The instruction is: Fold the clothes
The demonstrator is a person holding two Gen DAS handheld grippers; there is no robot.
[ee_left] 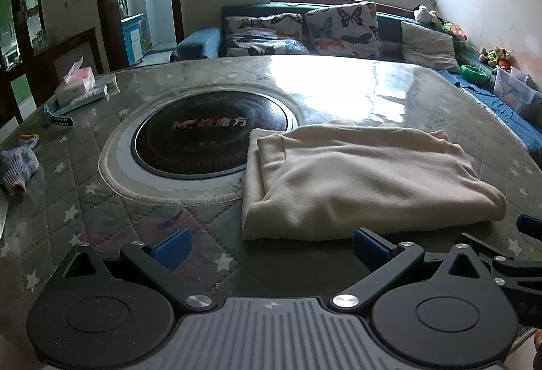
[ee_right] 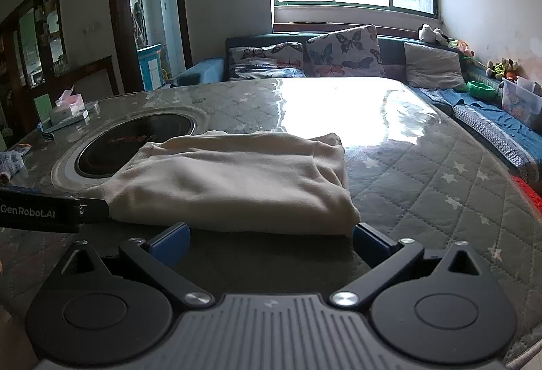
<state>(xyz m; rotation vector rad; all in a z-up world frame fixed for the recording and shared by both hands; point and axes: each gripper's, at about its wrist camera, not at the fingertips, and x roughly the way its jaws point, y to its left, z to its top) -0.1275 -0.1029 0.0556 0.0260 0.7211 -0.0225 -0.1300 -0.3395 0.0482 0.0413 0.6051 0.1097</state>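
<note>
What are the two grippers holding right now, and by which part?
Nothing. The left gripper and right gripper are both open, just short of the folded cream garment on the table.

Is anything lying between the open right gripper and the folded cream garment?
Nothing: in the right wrist view only a bare strip of grey quilted star-print table cover separates the right gripper from the folded cream garment.

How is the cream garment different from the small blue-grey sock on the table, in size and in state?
The cream garment is much larger than the blue-grey sock. The garment lies folded in layers, partly over the round black cooktop; the sock lies loose and crumpled near the table's left edge. The garment is plain, the sock ribbed with an orange tip. Both rest on the quilted star-patterned table cover, and no tool touches either.
</note>
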